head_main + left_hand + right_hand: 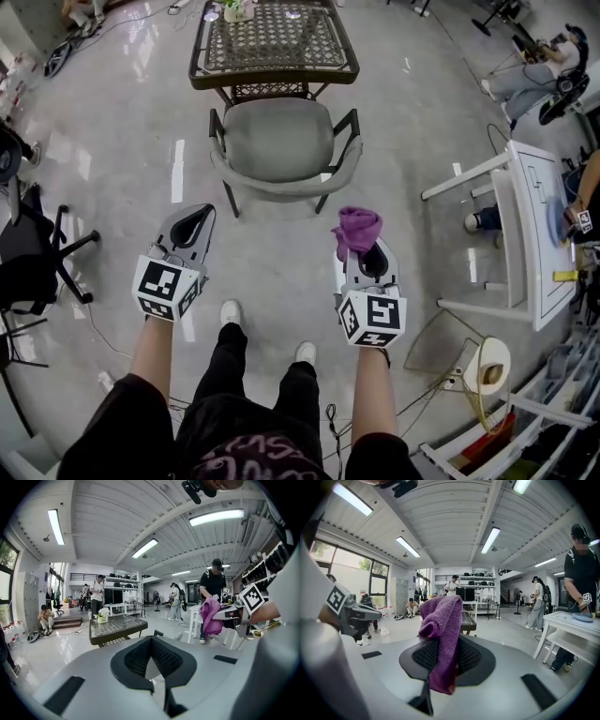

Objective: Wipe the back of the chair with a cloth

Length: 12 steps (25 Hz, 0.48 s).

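- Standing on the glossy floor point(112, 141), I am pointing my white shoes point(231, 312) forward and reaching both arms out ahead of me.
- Pressing its fingers together on nothing, my left gripper point(195, 217) is hanging in the air to the left; its own view shows the dark pads point(136, 660) meeting along a seam.
- Pinching the purple cloth point(358, 228), my right gripper point(366, 251) is hovering level with the left one, the two well apart.
- Bunching up above the fingertips, the cloth is also trailing down between the pads point(466, 658) in the right gripper view.
- Facing me just beyond both grippers, the grey chair point(281, 141) is showing me its curved back point(281, 187); the cloth is floating near the back's right end and is not touching it.
- Standing right behind the chair, a wicker table point(272, 42) is carrying a small pot of flowers point(102, 617) at its far edge.
- Sitting off to my right, a white table point(525, 234) is taking up that side of the floor.
- Farther off, several people are standing near shelves.
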Available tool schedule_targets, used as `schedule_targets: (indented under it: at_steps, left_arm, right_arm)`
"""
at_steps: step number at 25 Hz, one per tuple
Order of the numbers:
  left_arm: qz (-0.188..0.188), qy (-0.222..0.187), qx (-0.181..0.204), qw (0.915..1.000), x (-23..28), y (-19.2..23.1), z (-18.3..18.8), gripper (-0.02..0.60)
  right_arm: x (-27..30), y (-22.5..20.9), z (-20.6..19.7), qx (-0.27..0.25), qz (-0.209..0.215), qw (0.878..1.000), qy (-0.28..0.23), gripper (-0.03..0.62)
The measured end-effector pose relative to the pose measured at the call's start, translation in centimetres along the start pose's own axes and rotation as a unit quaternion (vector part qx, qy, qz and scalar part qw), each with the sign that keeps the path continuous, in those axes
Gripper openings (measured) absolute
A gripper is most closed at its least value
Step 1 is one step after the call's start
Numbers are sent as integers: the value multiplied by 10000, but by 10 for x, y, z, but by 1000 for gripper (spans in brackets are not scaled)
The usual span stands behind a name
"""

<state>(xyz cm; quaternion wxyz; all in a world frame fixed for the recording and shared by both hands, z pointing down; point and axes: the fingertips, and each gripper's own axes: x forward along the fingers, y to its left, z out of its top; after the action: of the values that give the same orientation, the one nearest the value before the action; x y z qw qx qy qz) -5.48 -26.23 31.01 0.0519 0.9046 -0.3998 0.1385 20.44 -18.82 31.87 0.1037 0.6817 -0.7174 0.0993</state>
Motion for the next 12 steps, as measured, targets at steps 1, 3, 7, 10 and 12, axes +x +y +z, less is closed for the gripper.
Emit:
schedule_targets:
  at_steps: [1,3,7,10,12]
  left_arm:
    - [21,-7,21,10000,2,-1,-3,9]
    - [76,-3,31,10000,7,-3,-12,9]
    - [242,-9,117,9996,17,-1,-35,9]
    - [333,-42,101,9994,24,-2,-48,9]
    - [381,-86,93,9992,28,-4,-58,9]
  right_arm:
    - [3,0,-5,9,33,10000,-2,91]
    - [8,-1,-15,14,96,10000,-14,91]
    - [22,-4,-37,-1,214,9998,-52,91]
    - [31,-6,-52,-8,296,9995,-105,91]
    - [37,-8,-64,-21,336,9994,-126,91]
